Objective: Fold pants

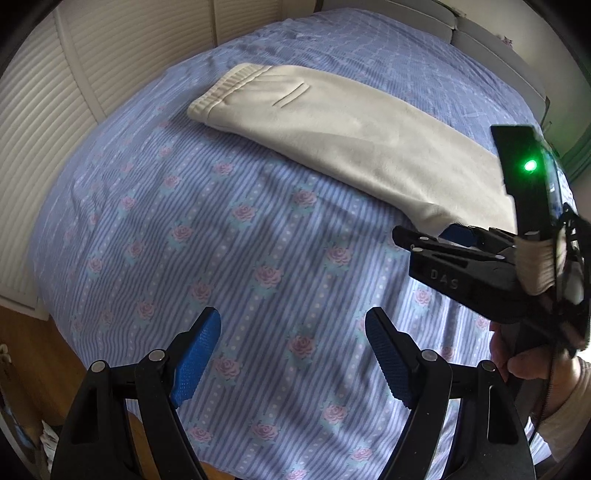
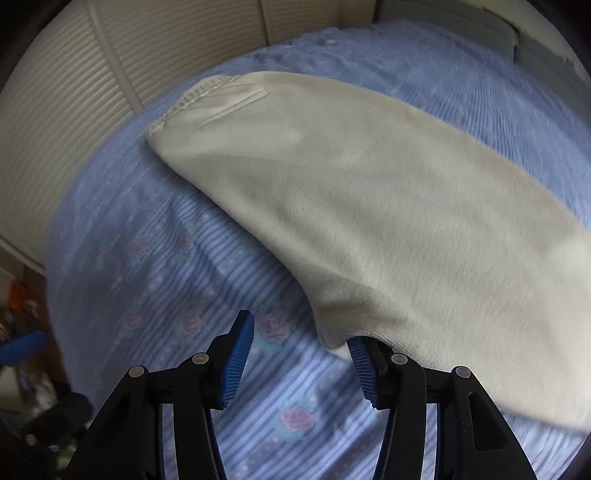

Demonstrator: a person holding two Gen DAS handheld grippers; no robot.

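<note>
Cream pants (image 1: 332, 129) lie folded lengthwise on the bed, waistband at the far left, legs running to the right. They fill the right wrist view (image 2: 369, 206). My left gripper (image 1: 293, 354) is open and empty above bare bedspread, well short of the pants. My right gripper (image 2: 301, 360) is open at the near edge of the legs, its right finger (image 2: 364, 373) touching or under the cloth edge. It also shows in the left wrist view (image 1: 424, 236) at the leg end.
The bed wears a blue striped bedspread with pink roses (image 1: 221, 258). White louvered doors (image 1: 55, 110) stand behind on the left. Wooden floor (image 1: 33, 339) and clutter (image 2: 26, 354) lie off the bed's left edge. Pillows (image 1: 443, 22) sit at the far right.
</note>
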